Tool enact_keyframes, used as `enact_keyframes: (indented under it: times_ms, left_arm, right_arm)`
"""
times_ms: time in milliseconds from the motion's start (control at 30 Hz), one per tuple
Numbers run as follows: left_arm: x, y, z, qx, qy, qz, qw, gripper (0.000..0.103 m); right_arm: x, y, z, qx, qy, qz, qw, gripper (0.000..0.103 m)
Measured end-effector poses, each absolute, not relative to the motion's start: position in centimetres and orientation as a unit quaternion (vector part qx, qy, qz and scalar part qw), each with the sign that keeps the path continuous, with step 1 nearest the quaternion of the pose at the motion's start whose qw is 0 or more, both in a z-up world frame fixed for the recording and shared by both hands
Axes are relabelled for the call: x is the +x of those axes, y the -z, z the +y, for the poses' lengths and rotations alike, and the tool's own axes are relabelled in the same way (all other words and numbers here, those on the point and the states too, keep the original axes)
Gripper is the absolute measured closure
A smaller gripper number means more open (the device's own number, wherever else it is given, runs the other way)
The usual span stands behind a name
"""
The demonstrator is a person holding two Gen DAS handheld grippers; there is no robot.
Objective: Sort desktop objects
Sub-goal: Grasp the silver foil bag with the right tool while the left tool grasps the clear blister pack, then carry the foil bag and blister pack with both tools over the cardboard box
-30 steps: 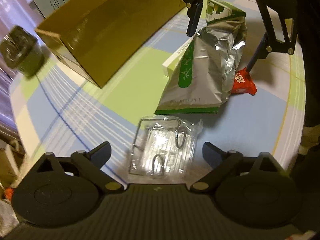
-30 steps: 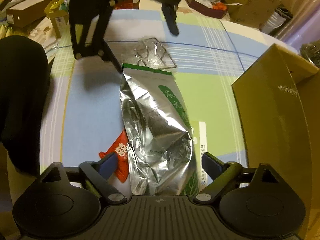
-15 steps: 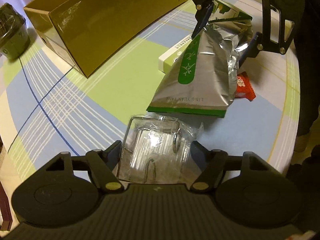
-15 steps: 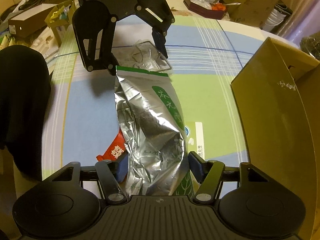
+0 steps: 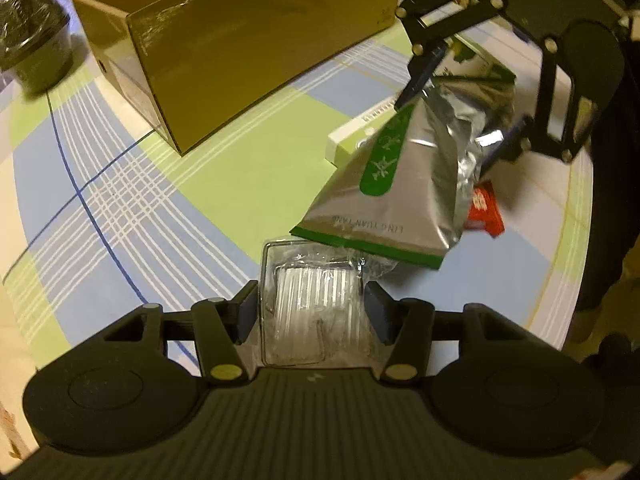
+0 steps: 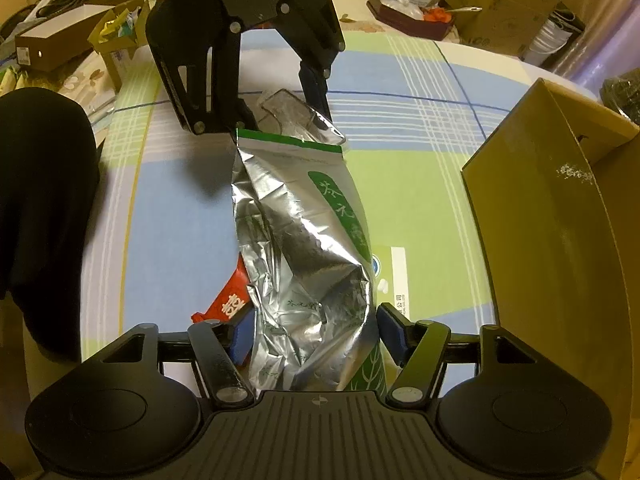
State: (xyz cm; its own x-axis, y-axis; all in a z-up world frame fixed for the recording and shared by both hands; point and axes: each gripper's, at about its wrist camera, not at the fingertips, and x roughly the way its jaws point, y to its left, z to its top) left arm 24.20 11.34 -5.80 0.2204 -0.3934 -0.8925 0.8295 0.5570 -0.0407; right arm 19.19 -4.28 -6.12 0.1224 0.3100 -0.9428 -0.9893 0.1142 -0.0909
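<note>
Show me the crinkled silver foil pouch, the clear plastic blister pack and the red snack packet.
Crinkled silver foil pouch (image 6: 304, 248): right wrist view, creased middle.
Clear plastic blister pack (image 5: 312, 304): left wrist view, ribbed centre.
Red snack packet (image 5: 485, 212): left wrist view, exposed end.

Checked tablecloth (image 5: 120, 184); cardboard boxes (image 6: 500, 4) and clutter on the floor beyond.

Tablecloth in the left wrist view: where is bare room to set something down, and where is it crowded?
Bare: the tablecloth left of the clear plastic tray, in front of the cardboard box; also the green patch between that box and the silver pouch. Crowded: around the pouch, with the white-green carton, the red packet and both hand-held grippers.
</note>
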Motion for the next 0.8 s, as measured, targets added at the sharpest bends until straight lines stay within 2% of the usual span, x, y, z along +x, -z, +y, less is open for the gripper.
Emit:
enact_keyframes:
  times_ms: [67, 200, 300, 367, 433, 533, 633, 800]
  left_arm:
    - [24.3, 5.8, 11.3, 0.221, 0.409, 0.474, 0.748, 0.05]
    - [24.5, 5.7, 11.4, 0.2, 0.406, 0.474, 0.755, 0.039]
    - [24.6, 6.0, 11.2, 0.192, 0.403, 0.478, 0.757, 0.038]
    - [24.5, 6.2, 11.0, 0.188, 0.403, 0.481, 0.756, 0.039]
    - [24.5, 6.4, 10.9, 0.188, 0.399, 0.484, 0.756, 0.051]
    - [24.3, 6.4, 11.0, 0.181, 0.397, 0.486, 0.757, 0.056]
    - [23.9, 6.2, 11.3, 0.181, 0.389, 0.486, 0.761, 0.056]
    - [23.2, 5.9, 12.0, 0.179, 0.372, 0.489, 0.769, 0.056]
  right_arm:
    - [19.2, 6.1, -4.3, -0.414, -0.521, 0.412, 0.623, 0.04]
    - [19.2, 6.3, -4.1, -0.416, -0.521, 0.412, 0.621, 0.037]
    - [19.3, 6.5, -3.8, -0.418, -0.519, 0.413, 0.621, 0.035]
    - [19.2, 6.8, -3.7, -0.421, -0.516, 0.415, 0.62, 0.035]
    - [19.3, 6.8, -3.6, -0.419, -0.515, 0.416, 0.621, 0.035]
    - [19.5, 6.8, -3.6, -0.41, -0.515, 0.422, 0.624, 0.035]
    - [19.6, 6.6, -3.7, -0.403, -0.511, 0.426, 0.629, 0.038]
    - [19.7, 6.0, -3.7, -0.393, -0.505, 0.425, 0.64, 0.053]
